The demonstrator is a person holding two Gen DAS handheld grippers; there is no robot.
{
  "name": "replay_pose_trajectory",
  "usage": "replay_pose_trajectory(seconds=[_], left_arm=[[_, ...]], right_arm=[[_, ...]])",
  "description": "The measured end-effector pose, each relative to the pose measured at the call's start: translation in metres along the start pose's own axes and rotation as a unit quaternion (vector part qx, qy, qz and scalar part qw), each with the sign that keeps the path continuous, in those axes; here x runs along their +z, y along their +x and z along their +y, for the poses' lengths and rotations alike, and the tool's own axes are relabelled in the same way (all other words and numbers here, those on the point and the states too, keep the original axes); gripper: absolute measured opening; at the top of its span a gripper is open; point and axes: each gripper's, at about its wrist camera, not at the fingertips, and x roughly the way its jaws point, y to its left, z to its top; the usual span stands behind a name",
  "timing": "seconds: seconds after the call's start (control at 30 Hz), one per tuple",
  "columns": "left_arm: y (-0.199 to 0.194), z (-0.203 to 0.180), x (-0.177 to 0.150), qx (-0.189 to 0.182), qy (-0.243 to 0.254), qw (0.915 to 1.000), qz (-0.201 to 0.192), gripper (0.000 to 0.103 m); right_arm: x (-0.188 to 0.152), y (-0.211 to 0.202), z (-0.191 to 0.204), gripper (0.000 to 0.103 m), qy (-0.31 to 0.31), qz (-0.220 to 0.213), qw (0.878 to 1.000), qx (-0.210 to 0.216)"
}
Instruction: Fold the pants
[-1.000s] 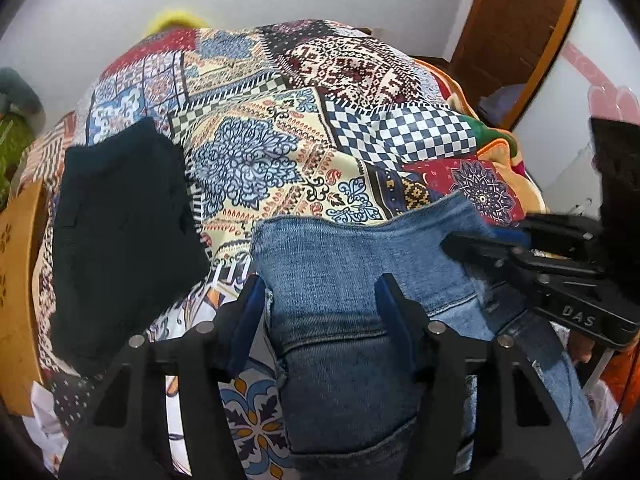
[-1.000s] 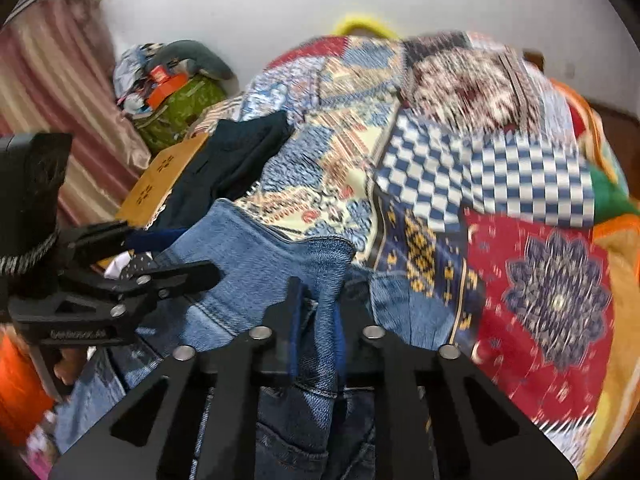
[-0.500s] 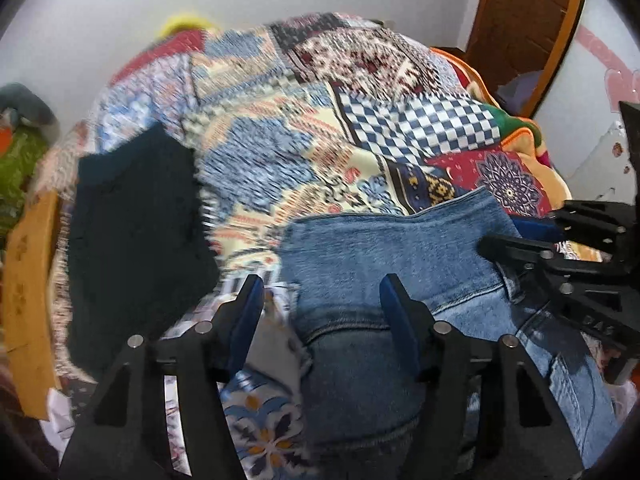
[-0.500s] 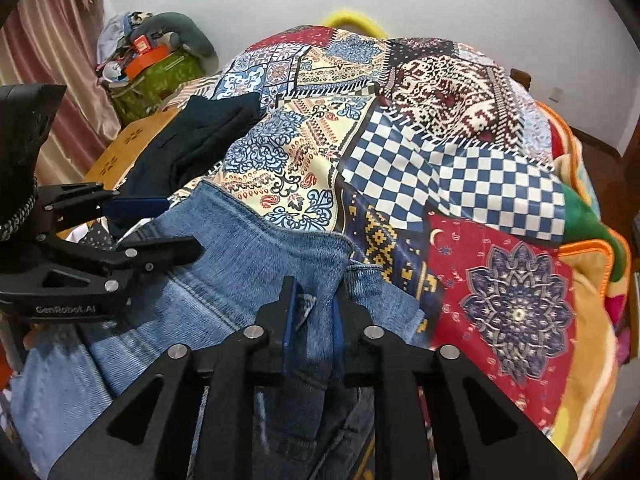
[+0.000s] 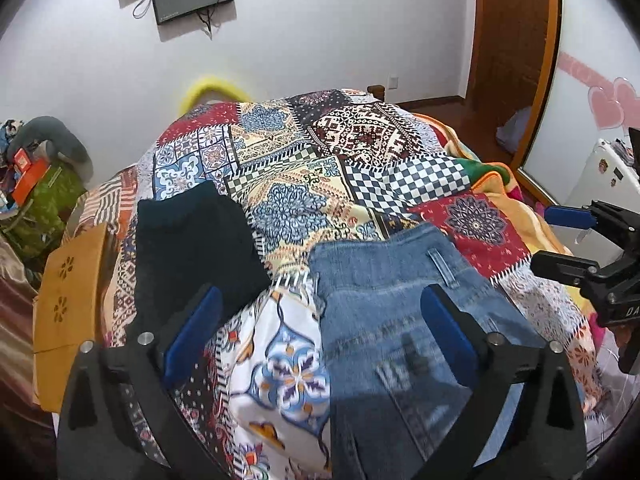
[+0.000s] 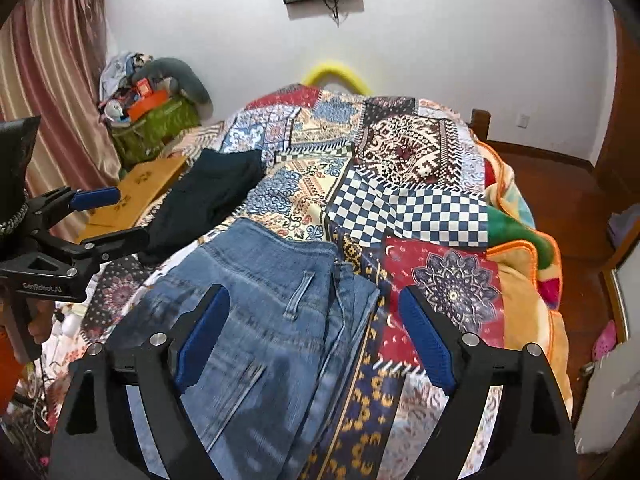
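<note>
Blue jeans (image 5: 400, 320) lie on the near part of a patchwork bedspread (image 5: 320, 160), waistband towards the far side. They also show in the right wrist view (image 6: 260, 300). My left gripper (image 5: 316, 328) is open and empty, above the jeans' left edge. My right gripper (image 6: 312, 328) is open and empty, above the jeans' right edge. Each gripper shows in the other's view, the right one (image 5: 560, 240) and the left one (image 6: 108, 216), both open.
A folded dark garment (image 5: 188, 244) lies on the bed's left side, also seen from the right wrist (image 6: 208, 200). An orange cardboard box (image 5: 68, 288) stands left of the bed. Green bags with clutter (image 6: 156, 120) stand by the curtain. A wooden door (image 5: 516, 32) is at far right.
My right gripper has let go of the jeans' waistband and opened wide. My left gripper has opened wider. Both have pulled back and up; the jeans now lie flat on the bed.
</note>
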Motion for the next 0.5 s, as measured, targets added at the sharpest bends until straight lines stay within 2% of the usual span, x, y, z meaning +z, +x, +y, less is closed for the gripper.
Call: replay_pose_trajectory(seconds=[0.13,0.23,0.33,0.5], left_arm=[[0.004,0.005,-0.024,-0.029,-0.023,0.9989,0.027,0.103],[0.026,0.003,-0.046,-0.042,-0.022,0.9955,0.083,0.103],[0.042,-0.002,-0.061,-0.050,-0.020,0.9923,0.112,0.103],[0.063,0.004,-0.058,-0.119,-0.055,0.9782,0.161,0.103]], right_arm=[[-0.020,-0.003,0.003,0.087,0.013,0.021,1.000,0.011],[-0.039,0.006,0.003,0.087,0.021,0.047,0.999,0.017],[-0.055,0.018,0.003,0.087,0.031,0.073,0.996,0.028],[-0.074,0.041,-0.001,0.087,0.059,0.110,0.990,0.059]])
